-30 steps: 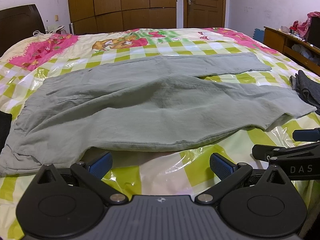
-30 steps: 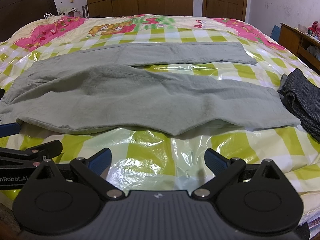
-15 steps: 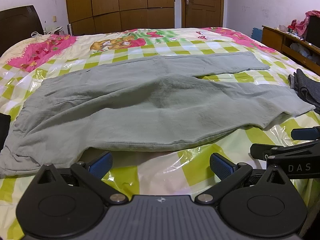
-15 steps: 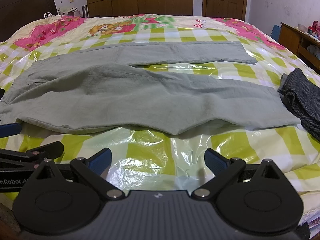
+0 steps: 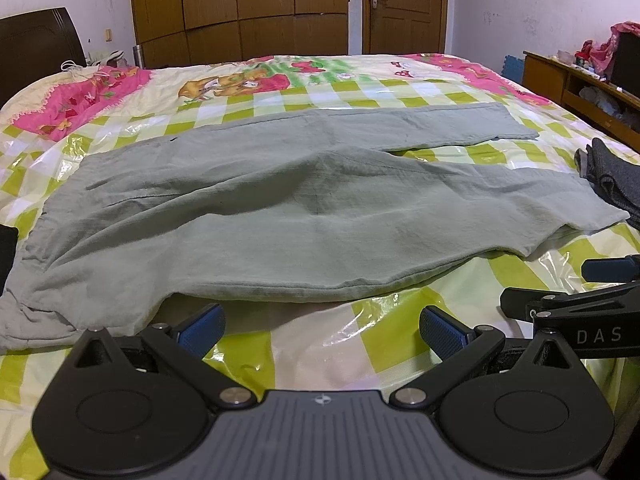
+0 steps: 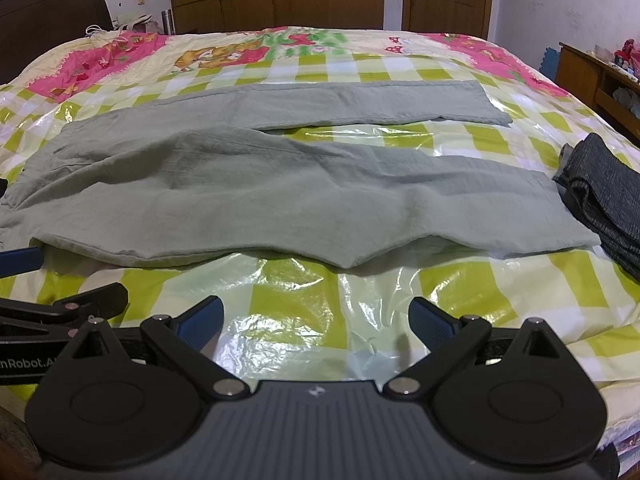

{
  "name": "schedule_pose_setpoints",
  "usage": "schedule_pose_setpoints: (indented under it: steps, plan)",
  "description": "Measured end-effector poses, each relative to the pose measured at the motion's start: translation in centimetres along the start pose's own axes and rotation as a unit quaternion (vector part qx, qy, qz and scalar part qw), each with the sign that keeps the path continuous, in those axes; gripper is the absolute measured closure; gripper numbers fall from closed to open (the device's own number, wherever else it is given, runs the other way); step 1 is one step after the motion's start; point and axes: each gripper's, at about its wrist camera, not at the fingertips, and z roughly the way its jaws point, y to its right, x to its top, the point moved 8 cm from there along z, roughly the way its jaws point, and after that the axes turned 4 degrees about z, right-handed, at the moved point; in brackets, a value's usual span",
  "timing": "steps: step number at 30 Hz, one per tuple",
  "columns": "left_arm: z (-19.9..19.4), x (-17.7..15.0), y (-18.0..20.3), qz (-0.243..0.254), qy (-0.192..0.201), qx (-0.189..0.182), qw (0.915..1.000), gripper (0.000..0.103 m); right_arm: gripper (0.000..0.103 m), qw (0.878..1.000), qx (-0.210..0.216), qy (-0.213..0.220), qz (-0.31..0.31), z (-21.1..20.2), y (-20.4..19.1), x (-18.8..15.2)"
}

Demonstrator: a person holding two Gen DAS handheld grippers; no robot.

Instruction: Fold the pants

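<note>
- Left gripper (image 5: 320, 330): blue-padded fingers spread wide, nothing between them; it hovers just short of the near hem of the pants (image 5: 304, 216).
- Right gripper (image 6: 316, 320): fingers likewise wide apart and empty, poised over the glossy plastic sheet (image 6: 304, 332) that covers the bed, near the same hem but not touching it.
- The two tools sit side by side; each one's arm shows at the edge of the other's view.
- Step in hand, as judged: approach to pick up the near leg for the first lengthwise fold onto the far leg.
- To do it well: each gripper should take the near hem at spaced points, left toward the waist, right toward the cuff, and pinch both cloth layers without catching the plastic. Lift evenly, carry the leg across and line up the outer seams and cuffs.
- Pants: pale grey-green, thin and crinkled, laid flat across the checked quilt (image 5: 360, 92), waist to the left, legs running right in a narrow V.
- The near leg bulges slightly along its middle; its hem rides a little off the sheet, possibly over a lump in the bedding, though the fisheye view leaves that uncertain.
- A dark folded garment (image 6: 600, 192) lies just beside the near cuff; worth keeping clear of it.
</note>
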Motion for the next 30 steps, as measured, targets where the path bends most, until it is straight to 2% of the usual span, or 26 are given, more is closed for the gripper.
schedule_pose_setpoints:
  steps: [20,25,30]
  plan:
    - [-0.1,0.5,0.6,0.009,0.013,-0.003,0.9999,0.000,0.005,1.000,-0.001,-0.006,0.010,0.0,0.3,0.1]
    - [-0.6,1.8,1.5,0.032,0.035,-0.010,0.9988,0.000,0.005,1.000,0.003,0.011,0.028,-0.7,1.4,1.3]
    - [0.0,3.8,3.5,0.054,0.048,-0.034,0.9968,0.000,0.005,0.997,-0.011,0.012,0.077,-0.7,4.6,2.8]
